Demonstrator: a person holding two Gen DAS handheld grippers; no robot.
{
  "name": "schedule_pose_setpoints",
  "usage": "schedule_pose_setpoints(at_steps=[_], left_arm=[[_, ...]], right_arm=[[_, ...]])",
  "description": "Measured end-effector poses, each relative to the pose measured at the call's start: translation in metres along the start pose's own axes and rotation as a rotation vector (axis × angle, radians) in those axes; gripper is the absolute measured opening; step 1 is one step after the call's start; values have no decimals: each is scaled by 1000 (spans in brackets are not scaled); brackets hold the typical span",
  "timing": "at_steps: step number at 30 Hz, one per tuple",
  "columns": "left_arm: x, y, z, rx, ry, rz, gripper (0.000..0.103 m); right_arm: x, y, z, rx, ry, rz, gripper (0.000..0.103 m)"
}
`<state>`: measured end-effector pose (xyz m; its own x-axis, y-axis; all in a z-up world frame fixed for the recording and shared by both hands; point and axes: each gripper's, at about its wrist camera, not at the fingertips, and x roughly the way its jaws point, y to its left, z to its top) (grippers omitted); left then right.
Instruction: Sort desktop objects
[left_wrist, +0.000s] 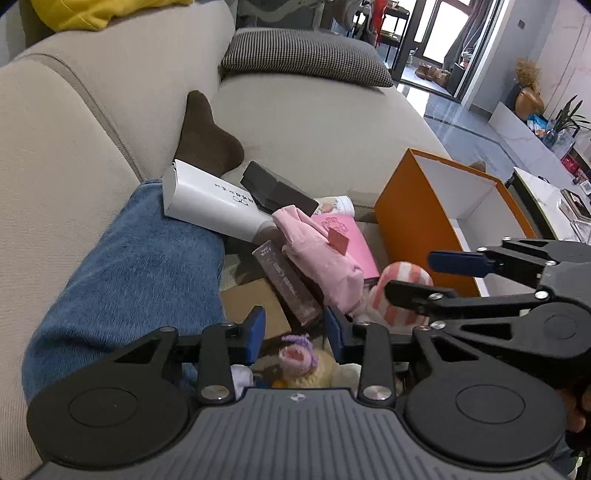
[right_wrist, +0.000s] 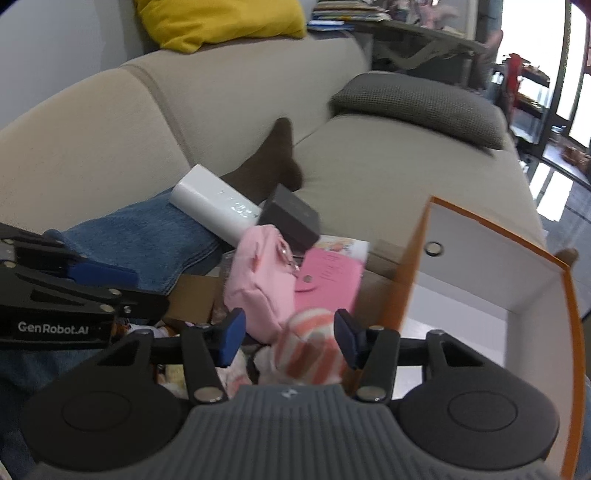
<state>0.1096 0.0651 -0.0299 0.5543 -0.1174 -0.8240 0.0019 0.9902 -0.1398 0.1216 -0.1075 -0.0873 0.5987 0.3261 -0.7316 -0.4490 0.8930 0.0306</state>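
Note:
A heap of objects lies on a sofa: a white tube box (left_wrist: 210, 201), a dark grey box (left_wrist: 275, 192), a pink pouch (left_wrist: 317, 254), a pink card holder (left_wrist: 351, 240), a brown carton (left_wrist: 286, 284) and a pink-and-white striped sock (left_wrist: 402, 295). My left gripper (left_wrist: 295, 332) is open just above a small knitted toy (left_wrist: 299, 360). My right gripper (right_wrist: 290, 339) is open with the striped sock (right_wrist: 310, 350) between its fingers, not pinched. An empty orange box (right_wrist: 480, 295) with a white inside stands to the right of the heap.
A blue towel (left_wrist: 136, 280) lies left of the heap and a brown sock (left_wrist: 207, 140) behind it on the beige sofa (left_wrist: 314, 122). A grey checked cushion (left_wrist: 306, 57) sits at the back. A yellow pillow (right_wrist: 218, 20) is on the backrest.

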Motion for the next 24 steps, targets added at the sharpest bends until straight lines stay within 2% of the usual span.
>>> schedule_pose_setpoints(at_steps=[4, 9, 12, 18, 22, 24], left_arm=[[12, 7, 12, -12, 20, 19, 35], [21, 23, 22, -32, 33, 78, 35], [23, 33, 26, -46, 34, 87, 35], [29, 45, 28, -67, 43, 86, 35], [31, 49, 29, -73, 40, 77, 35], [32, 49, 30, -74, 35, 64, 35]], right_arm=[[19, 3, 13, -23, 35, 39, 52], [40, 13, 27, -68, 62, 72, 51], [54, 21, 33, -104, 74, 88, 51], [83, 40, 40, -180, 111, 54, 50], [94, 37, 41, -188, 144, 16, 41], [93, 29, 42, -164, 160, 20, 40]])
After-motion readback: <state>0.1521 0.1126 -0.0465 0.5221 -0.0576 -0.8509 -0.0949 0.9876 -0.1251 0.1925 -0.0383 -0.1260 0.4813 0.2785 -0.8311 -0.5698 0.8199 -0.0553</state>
